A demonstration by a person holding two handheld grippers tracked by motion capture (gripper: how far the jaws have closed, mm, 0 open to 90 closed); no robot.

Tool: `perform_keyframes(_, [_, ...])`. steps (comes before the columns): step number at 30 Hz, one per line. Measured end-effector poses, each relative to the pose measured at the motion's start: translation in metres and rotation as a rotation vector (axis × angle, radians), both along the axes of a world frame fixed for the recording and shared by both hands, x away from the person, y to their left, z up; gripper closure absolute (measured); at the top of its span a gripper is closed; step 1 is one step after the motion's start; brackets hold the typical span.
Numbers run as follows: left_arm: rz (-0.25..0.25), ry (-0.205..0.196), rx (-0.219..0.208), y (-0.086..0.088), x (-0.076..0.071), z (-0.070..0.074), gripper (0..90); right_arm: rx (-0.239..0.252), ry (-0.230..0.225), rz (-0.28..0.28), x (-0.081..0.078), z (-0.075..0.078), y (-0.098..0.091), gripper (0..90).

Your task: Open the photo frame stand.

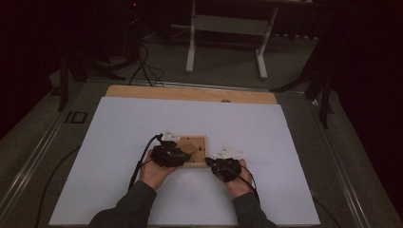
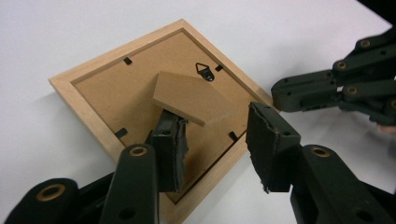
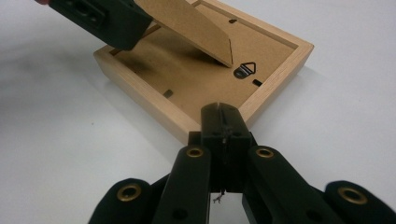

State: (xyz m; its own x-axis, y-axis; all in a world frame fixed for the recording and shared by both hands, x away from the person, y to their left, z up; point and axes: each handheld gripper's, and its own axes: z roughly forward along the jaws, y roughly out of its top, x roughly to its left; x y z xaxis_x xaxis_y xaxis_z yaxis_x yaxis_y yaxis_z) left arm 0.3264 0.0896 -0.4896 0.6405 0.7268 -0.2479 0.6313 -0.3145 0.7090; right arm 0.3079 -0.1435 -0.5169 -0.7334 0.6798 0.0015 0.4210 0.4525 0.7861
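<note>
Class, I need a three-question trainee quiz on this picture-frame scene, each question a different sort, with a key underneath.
1. True or false: the wooden picture frame lies back side up on the white table.
2. Multiple choice: the right gripper has its jaws A) wide open, B) shut with nothing between them, C) shut on the stand.
3. Short answer: which part of the frame is lifted off the backing board, just by the open left gripper?

Key
1. True.
2. B; its tip sits at the frame's corner.
3. The fold-out easel stand, beside the metal hanger.
</note>
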Motion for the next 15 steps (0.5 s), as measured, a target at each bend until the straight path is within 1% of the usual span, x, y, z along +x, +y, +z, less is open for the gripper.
perform_keyframes(1, [0.0, 0.0, 0.0, 0.0, 0.0, 0.0, 57.5, 0.0, 0.0, 0.0, 0.0, 0.0, 0.0, 89.9])
perform_keyframes(4, [0.009, 0.025, -0.025, 0.0, 0.003, -0.002, 57.0, 0.0, 0.0, 0.0, 0.0, 0.0, 0.0, 90.0])
perform_keyframes(5, [0.015, 0.04, -0.041, 0.0, 0.005, -0.002, 56.8, 0.0, 0.0, 0.0, 0.0, 0.0, 0.0, 90.0])
perform_keyframes(6, [0.015, 0.04, -0.041, 0.0, 0.005, -0.002, 56.4, 0.0, 0.0, 0.0, 0.0, 0.0, 0.0, 90.0])
perform_keyframes(7, [0.025, 0.061, -0.062, 0.001, 0.007, -0.003, 56.4, -0.001, 0.0, 0.0, 0.0, 0.0, 0.0, 90.0])
perform_keyframes(8, [0.025, 0.061, -0.062, 0.001, 0.007, -0.003, 56.4, -0.001, -0.001, 0.0, 0.0, 0.0, 0.0, 90.0])
perform_keyframes(11, [0.039, 0.088, -0.093, 0.003, 0.011, -0.004, 56.2, -0.001, -0.002, 0.001, 0.0, 0.0, 0.0, 89.9])
perform_keyframes(14, [0.048, 0.1, -0.103, 0.004, 0.012, -0.004, 56.2, -0.001, -0.002, 0.001, 0.0, 0.0, 0.0, 89.9])
perform_keyframes(15, [0.058, 0.113, -0.11, 0.005, 0.015, -0.004, 56.2, -0.001, -0.002, 0.002, 0.0, 0.0, 0.0, 89.9])
